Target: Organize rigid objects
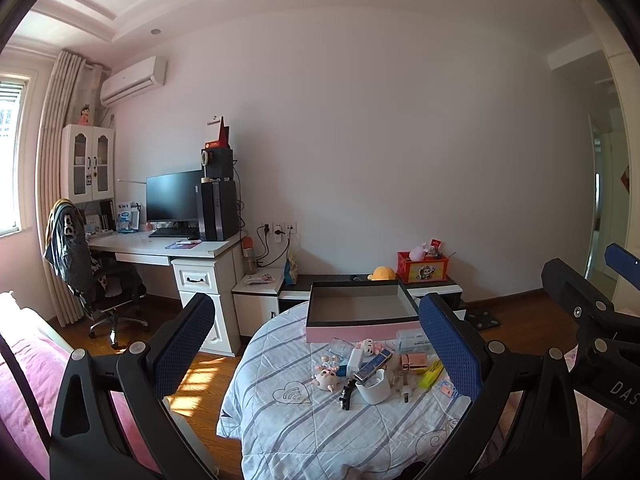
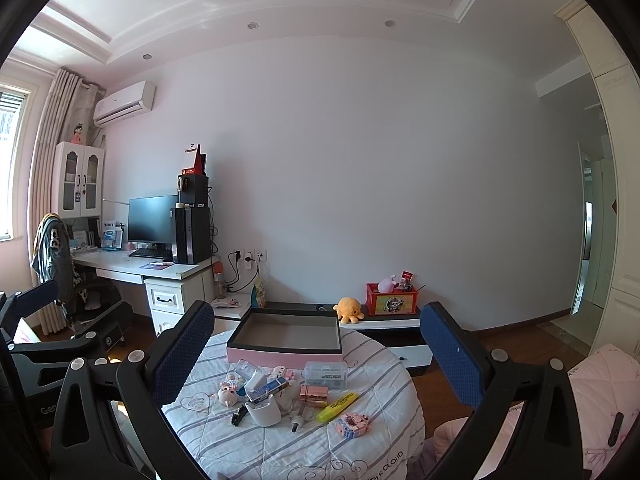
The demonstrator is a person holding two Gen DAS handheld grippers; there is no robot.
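both grippers hover level, jaws wide, facing the table [image 2: 280,452].

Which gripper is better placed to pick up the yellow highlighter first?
Probably the right gripper. In its view the yellow highlighter lies unobstructed between its open fingers; in the left view the highlighter sits against the right-hand finger. Both grippers are open and empty.

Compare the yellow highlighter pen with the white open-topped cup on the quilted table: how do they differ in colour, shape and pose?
The yellow highlighter pen is bright yellow, while the white open-topped cup is plain white. The pen is long and slim; the cup is squat and hollow. The pen lies flat, and the cup stands upright with its mouth up. Both rest loose on the striped quilt, in front of the pink-sided box.
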